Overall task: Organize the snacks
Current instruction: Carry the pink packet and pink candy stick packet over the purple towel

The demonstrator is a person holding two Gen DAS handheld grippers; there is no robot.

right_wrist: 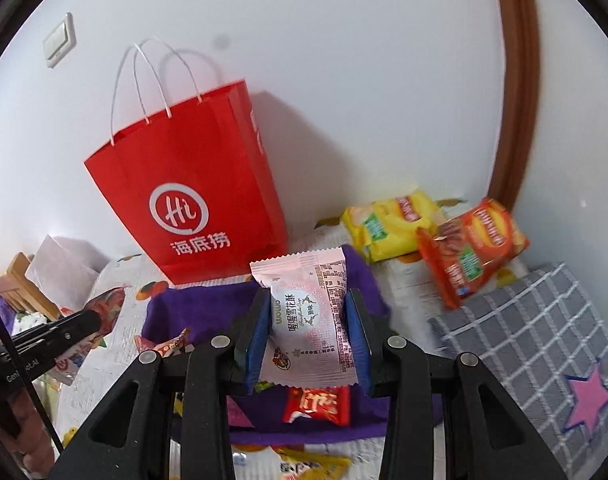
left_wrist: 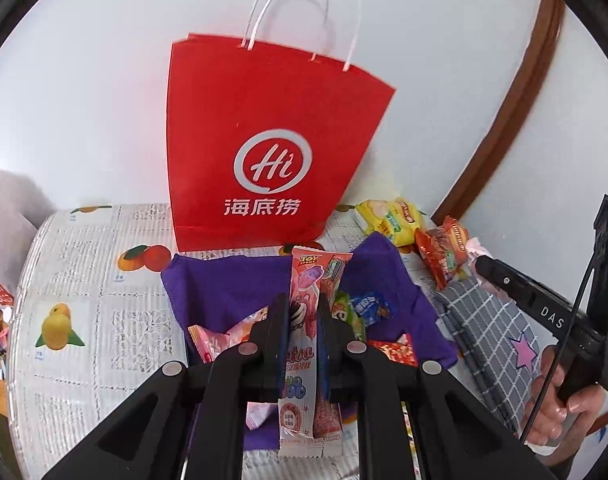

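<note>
A table [left_wrist: 84,264] covered with a glossy, newsprint-patterned oilcloth bearing printed oranges and lemons stood against a smooth white wall, with a curved brown wooden door frame [right_wrist: 515,80] at the right. At the far side of the table a tall red paper carrier bag [left_wrist: 264,120] with twisted white cord handles and a white "Hi" logo stood upright. Nearer, at the right, lay a soft grey fabric bin [right_wrist: 543,340] with a white grid weave and a pink star patch; at the centre sat a floppy purple felt bin [left_wrist: 224,292] holding several small crinkled wrappers, among them a red sweet packet [right_wrist: 317,404]. Between the carrier bag and the grey bin rested a puffy yellow biscuit packet [right_wrist: 391,228] and, just beside it on its right, a shiny orange biscuit packet [right_wrist: 471,248], leaning on the grey bin's edge. The left gripper [left_wrist: 300,320], black and angular, was clamped on a long, flat pink lollipop sachet [left_wrist: 304,308] with serrated ends, held upright above the purple bin. The right gripper [right_wrist: 309,320], its blue-padded fingers [right_wrist: 258,332] pressed to either side, pinched a pillowy pale-pink snowflake-crisp packet [right_wrist: 307,316] with zigzag seals, also above the purple bin. A hand [left_wrist: 559,408] grasped the right gripper's handle at the near right.
</note>
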